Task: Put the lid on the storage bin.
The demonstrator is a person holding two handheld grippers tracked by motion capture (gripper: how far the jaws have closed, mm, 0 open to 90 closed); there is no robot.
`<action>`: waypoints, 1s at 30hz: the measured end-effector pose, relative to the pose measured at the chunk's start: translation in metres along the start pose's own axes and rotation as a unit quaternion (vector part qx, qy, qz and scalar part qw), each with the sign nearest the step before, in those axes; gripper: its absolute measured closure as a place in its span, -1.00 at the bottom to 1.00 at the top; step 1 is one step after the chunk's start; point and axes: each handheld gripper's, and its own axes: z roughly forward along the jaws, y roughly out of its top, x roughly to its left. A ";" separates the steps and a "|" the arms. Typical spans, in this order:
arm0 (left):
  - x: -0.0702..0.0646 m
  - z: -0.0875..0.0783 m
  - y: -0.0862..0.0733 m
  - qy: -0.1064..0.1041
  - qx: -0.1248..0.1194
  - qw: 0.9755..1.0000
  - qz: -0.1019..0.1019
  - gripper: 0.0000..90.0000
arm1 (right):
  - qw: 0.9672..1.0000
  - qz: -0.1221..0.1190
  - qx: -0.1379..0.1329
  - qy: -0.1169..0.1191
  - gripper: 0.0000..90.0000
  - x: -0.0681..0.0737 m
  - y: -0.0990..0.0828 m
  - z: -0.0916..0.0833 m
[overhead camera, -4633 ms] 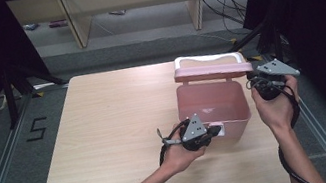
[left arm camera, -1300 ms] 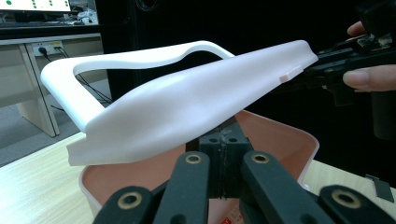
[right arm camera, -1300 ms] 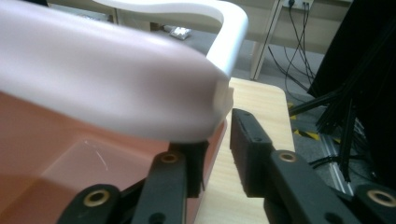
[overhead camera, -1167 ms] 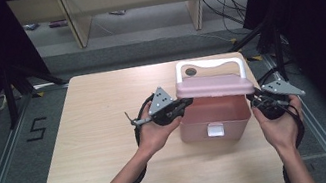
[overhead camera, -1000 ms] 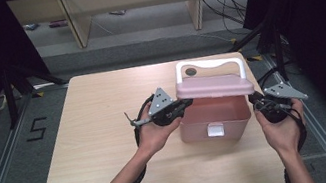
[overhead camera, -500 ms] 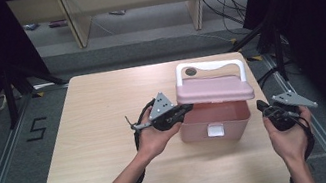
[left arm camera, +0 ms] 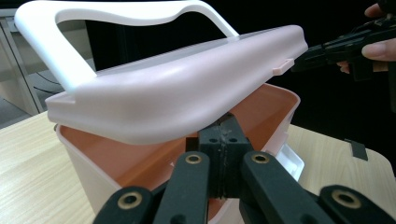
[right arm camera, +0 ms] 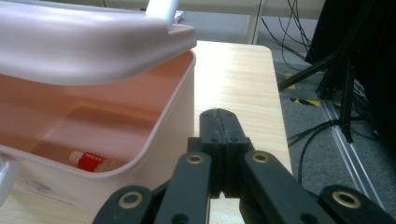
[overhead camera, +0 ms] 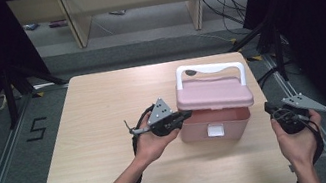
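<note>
A pink box (overhead camera: 213, 126) with a white handle (overhead camera: 208, 69) stands on the wooden table (overhead camera: 98, 108). Its lid (overhead camera: 212, 94) is raised at the front and left, leaving a gap over the box. My left gripper (overhead camera: 186, 114) is shut, its tips pushed under the lid's left edge; in the left gripper view the lid (left arm camera: 177, 93) lies just above the closed tips of that gripper (left arm camera: 227, 123). My right gripper (overhead camera: 269, 108) is shut and empty, apart from the box's right side (right arm camera: 173, 121). A small red-labelled tube (right arm camera: 93, 162) lies on the box floor.
The table's right edge (overhead camera: 274, 102) runs close beside my right hand, with floor rails and cables (right arm camera: 336, 70) past it. Bare tabletop spreads to the left of the box. Shelving legs (overhead camera: 71, 16) stand beyond the far edge.
The lid has tipped up off the box over the left gripper's tips. The right gripper has drawn away from the box, to the right and toward the near edge.
</note>
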 end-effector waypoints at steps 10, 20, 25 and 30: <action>0.001 0.001 -0.005 -0.001 0.012 1.000 -0.002 0.99 | 1.000 0.005 -0.003 0.001 1.00 -0.003 0.000 0.000; -0.001 -0.001 -0.011 -0.009 0.021 1.000 -0.010 0.99 | 1.000 -0.001 -0.008 -0.006 1.00 -0.003 -0.003 -0.006; -0.002 -0.005 -0.013 -0.014 0.027 0.999 -0.011 0.99 | 1.000 0.004 -0.013 -0.004 1.00 -0.003 -0.002 -0.007; -0.003 -0.011 -0.013 -0.014 0.035 0.999 -0.013 0.99 | 1.000 0.005 -0.015 -0.009 1.00 0.000 -0.001 -0.007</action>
